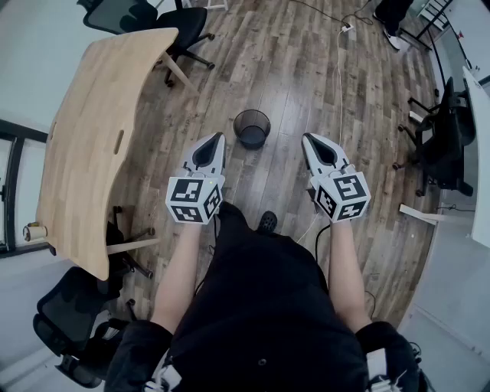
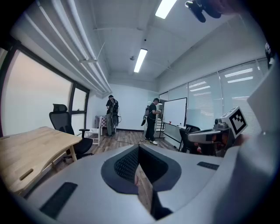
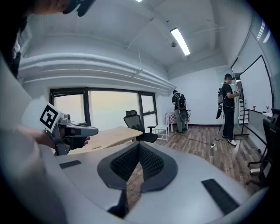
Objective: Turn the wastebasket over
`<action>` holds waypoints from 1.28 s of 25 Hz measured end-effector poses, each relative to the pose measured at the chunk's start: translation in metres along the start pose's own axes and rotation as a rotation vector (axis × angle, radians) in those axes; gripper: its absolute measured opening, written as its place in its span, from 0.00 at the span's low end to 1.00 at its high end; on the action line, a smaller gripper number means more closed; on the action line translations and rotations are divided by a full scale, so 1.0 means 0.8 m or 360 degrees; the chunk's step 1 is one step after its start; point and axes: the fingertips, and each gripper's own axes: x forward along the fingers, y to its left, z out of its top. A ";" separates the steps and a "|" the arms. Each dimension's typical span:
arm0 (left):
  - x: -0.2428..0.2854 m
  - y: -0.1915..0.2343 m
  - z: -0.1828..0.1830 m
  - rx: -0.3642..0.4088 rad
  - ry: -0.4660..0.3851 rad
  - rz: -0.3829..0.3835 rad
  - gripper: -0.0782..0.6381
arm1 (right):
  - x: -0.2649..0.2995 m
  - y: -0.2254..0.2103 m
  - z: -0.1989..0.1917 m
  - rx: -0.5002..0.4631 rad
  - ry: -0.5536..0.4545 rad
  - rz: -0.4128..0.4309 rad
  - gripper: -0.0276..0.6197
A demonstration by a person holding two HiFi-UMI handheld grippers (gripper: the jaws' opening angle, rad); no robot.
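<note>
A black mesh wastebasket (image 1: 252, 127) stands upright on the wood floor, its open mouth facing up, a short way ahead of the person. My left gripper (image 1: 217, 140) is held at the left, shut and empty, its tips near the basket's left side but apart from it. My right gripper (image 1: 308, 141) is held at the right, also shut with nothing in it, a bit farther from the basket. In the left gripper view the jaws (image 2: 139, 151) are together, and the right gripper (image 2: 205, 136) shows beside them. The right gripper view shows its jaws (image 3: 140, 148) closed too; the basket is hidden in both gripper views.
A light wooden table (image 1: 92, 145) runs along the left, with black office chairs (image 1: 172, 23) at its far end and near end. A white cable (image 1: 340, 69) crosses the floor ahead. More chairs (image 1: 444, 138) stand at the right. Two people (image 2: 153, 119) stand far off by a whiteboard.
</note>
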 end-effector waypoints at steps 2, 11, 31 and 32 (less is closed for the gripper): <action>-0.002 0.000 0.002 -0.0012 -0.0018 0.0005 0.13 | -0.002 0.000 0.000 0.0006 0.0000 0.0002 0.09; -0.006 -0.002 0.003 -0.0046 -0.0018 -0.0033 0.13 | -0.008 0.002 0.001 0.0043 -0.0026 0.0023 0.09; -0.002 0.016 -0.032 -0.0089 0.0109 0.0034 0.13 | 0.028 -0.004 -0.025 0.0201 0.0082 0.0039 0.09; 0.006 0.019 -0.031 -0.0091 0.0108 0.0022 0.13 | 0.032 -0.008 -0.024 0.0202 0.0084 0.0029 0.09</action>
